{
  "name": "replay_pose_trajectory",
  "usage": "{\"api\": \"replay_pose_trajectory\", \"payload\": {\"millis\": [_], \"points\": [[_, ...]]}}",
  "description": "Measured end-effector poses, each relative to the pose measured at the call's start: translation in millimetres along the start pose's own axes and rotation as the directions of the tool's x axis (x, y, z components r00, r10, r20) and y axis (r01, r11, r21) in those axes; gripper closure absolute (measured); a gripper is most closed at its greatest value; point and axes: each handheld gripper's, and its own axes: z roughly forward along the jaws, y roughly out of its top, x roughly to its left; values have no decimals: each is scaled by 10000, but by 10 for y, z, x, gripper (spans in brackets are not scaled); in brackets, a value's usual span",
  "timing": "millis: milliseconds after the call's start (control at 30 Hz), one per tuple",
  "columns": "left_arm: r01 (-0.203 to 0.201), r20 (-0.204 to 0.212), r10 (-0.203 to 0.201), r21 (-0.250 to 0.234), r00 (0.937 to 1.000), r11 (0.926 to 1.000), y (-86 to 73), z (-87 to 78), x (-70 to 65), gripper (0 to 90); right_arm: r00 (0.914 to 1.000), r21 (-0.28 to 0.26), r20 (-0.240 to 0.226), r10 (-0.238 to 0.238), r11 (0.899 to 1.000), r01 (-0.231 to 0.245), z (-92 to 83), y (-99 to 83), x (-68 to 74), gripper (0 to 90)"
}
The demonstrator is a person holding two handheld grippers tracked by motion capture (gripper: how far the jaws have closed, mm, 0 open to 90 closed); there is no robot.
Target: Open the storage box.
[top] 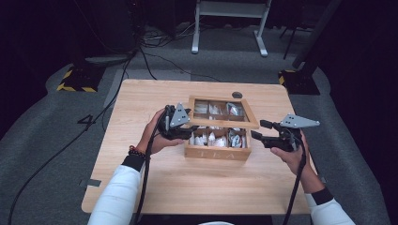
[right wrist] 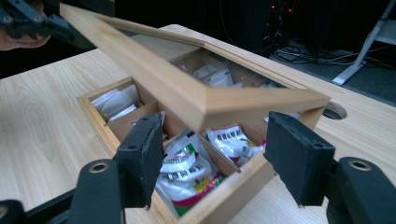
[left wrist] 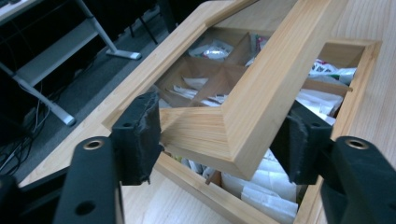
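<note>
High view: a wooden tea box (top: pixel 217 151) sits near the middle of the tabletop (top: pixel 187 187), its glass-paned lid (top: pixel 223 112) raised and tilted back toward 12 o'clock. The left gripper (top: pixel 180 130) is at the lid's 9 o'clock corner, apparently propping it so the compartments stay reachable. The right gripper (top: pixel 261 130) hovers at the box's 3 o'clock side, jaws spread, touching nothing.

Left gripper view: the jaws flank the lid's corner (left wrist: pixel 224 135). One pad looks pressed against the frame while a gap shows at the other, so I cannot tell whether they truly pinch it. Tea sachets (left wrist: pixel 261 184) lie in the compartments underneath.

Right gripper view: the jaws stand wide apart just short of the lid's near corner (right wrist: pixel 261 105), likely ready to share the lift. A printed sachet (right wrist: pixel 189 175) fills the nearest compartment.
</note>
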Motion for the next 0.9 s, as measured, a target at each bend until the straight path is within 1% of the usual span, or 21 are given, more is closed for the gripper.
{"api": "replay_pose_trajectory", "payload": {"millis": [67,167,200,267,300,367,400,433,467,500,533,567,600,667,733,800,833,867,900], "points": [[-171,21,171,-27,9999,9999,43,-13,28,426,10000,-22,-45,45,10000,-45,-50,-32,-36,371],[-242,58,242,-24,9997,9997,82,-18,48,459,10000,70,29,66,10000,-66,-121,-107,-95,369],[-210,148,210,-9,9997,9998,128,-27,83,465,9999,164,53,102,9998,-103,-147,-152,-121,369],[-179,170,180,-36,9997,9998,170,-33,111,488,9996,358,206,206,9991,-213,-178,-230,-158,368],[-186,253,186,-3,9995,9998,193,-31,127,489,9991,461,307,290,9985,-304,-194,-280,-180,368],[-248,325,249,-36,9992,9997,227,-27,153,501,9980,680,382,499,9963,-525,-223,-398,-224,368],[-208,346,212,-99,9992,9997,245,-22,166,506,9974,723,386,611,9953,-638,-229,-438,-237,368],[-187,365,191,-108,9992,9998,262,-22,187,509,9968,885,402,687,9935,-721,-235,-506,-256,367],[-187,365,191,-108,9992,9998,262,-22,187,513,9970,1069,413,656,9918,-697,-234,-557,-263,362],[-106,457,115,-182,9989,9998,284,-21,231,513,9972,1260,467,576,9900,-631,-233,-608,-266,361],[-31,515,44,-261,9987,9997,295,-18,257,513,9974,1352,471,546,9890,-605,-231,-646,-270,361],[-31,515,44,-261,9987,9997,295,-18,257,514,9974,1352,471,546,9890,-605,-231,-646,-270,361],[62,620,-37,-389,9981,9992,321,-15,317,514,9975,1564,295,636,9854,-675,-223,-750,-280,360],[159,704,-124,-496,9974,9986,360,-10,384,513,9980,1849,319,553,9809,-603,-200,-814,-281,358],[250,773,-206,-567,9968,9981,398,-3,449,513,9981,1991,226,577,9781,-610,-166,-874,-279,358],[352,776,-300,-661,9965,9972,436,7,508,513,9987,2147,189,478,9754,-508,-132,-904,-274,358],[352,776,-300,-661,9965,9972,436,7,508,512,9987,2147,189,478,9754,-508,-132,-904,-274,358],[433,804,-374,-726,9961,9964,455,15,547,512,9985,2130,179,525,9755,-551,-121,-914,-271,358],[613,768,-551,-809,9955,9948,484,27,593,508,9984,2183,64,562,9743,-562,-85,-935,-265,358]]}}
